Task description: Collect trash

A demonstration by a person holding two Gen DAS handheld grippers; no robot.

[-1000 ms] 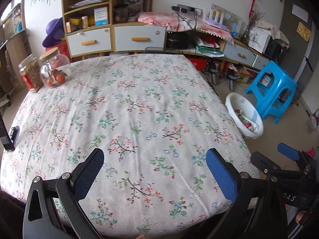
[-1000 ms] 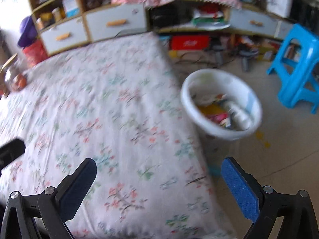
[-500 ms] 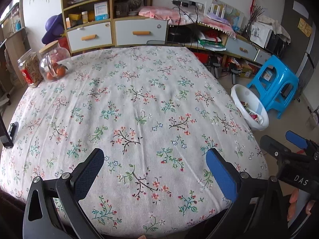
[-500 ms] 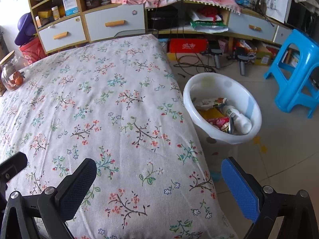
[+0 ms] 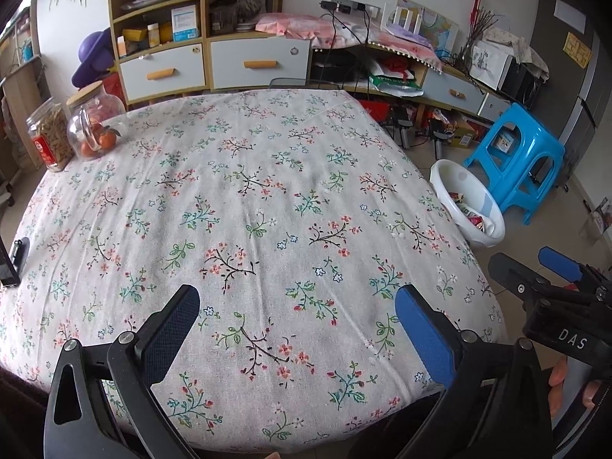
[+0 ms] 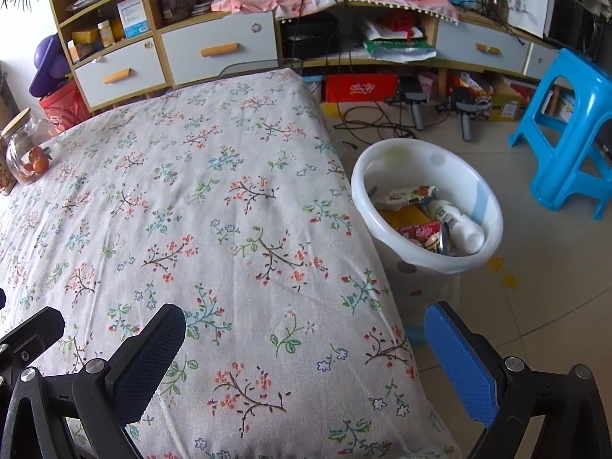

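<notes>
A white plastic bin [image 6: 474,191] stands on the floor at the table's right side, holding wrappers, a can and a white bottle [image 6: 459,222]. The same bin [image 5: 447,179] shows at the right in the left wrist view. My left gripper [image 5: 298,329] hovers open over the near edge of the flowered tablecloth [image 5: 248,199], nothing between its fingers. My right gripper [image 6: 306,352] is open too, above the table's near right corner, with the bin ahead and to its right. The right gripper [image 5: 554,275] also shows in the left wrist view, with a hand on it.
Two glass jars [image 5: 91,126] stand at the table's far left. A dark device [image 5: 11,264] lies at the left edge. A blue stool [image 6: 573,126] stands beyond the bin. Shelves and drawers [image 5: 206,61] line the back wall, with cables and boxes on the floor.
Both grippers have drawn back and risen slightly from the table; the views have steadied. Both stay open and empty.
</notes>
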